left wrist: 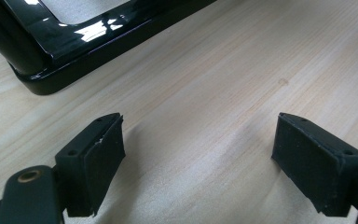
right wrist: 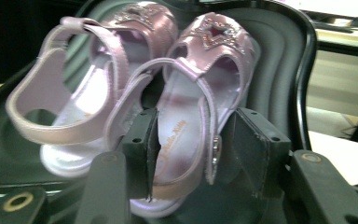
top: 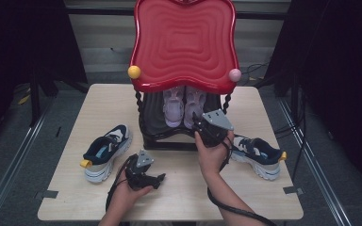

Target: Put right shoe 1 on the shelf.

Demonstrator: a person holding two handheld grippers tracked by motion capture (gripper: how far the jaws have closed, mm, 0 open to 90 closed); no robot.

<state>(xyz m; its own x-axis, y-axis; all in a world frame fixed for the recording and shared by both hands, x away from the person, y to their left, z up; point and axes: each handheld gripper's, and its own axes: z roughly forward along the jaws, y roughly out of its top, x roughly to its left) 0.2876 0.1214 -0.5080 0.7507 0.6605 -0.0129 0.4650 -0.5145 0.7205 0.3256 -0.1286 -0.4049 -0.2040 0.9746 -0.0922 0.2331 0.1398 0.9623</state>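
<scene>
The right tool (top: 199,123) is being held by the person's right hand (top: 210,153) at the front edge of the lower shelf (top: 169,136) of a black stand with a red top (top: 184,44), the forearm coming in from the bottom of the high view and the wrist reaching forward. In the right gripper view its jaws are standing apart on either side of the heel of the right-hand pink sandal (right wrist: 200,93); the left pad is lying close against the sandal's side, and a narrow gap is showing at the other pad, so the sandal is lying between them unclamped. The second pink sandal (right wrist: 88,88) is sitting just beside it on the same shelf. The left tool (top: 156,179) is resting low over the surface (top: 179,188) in the left hand (top: 129,188), pointing sideways, its jaws wide apart with bare wood between them. One blue and white sneaker (top: 106,150) is lying left of the stand, another (top: 257,155) right of it
</scene>
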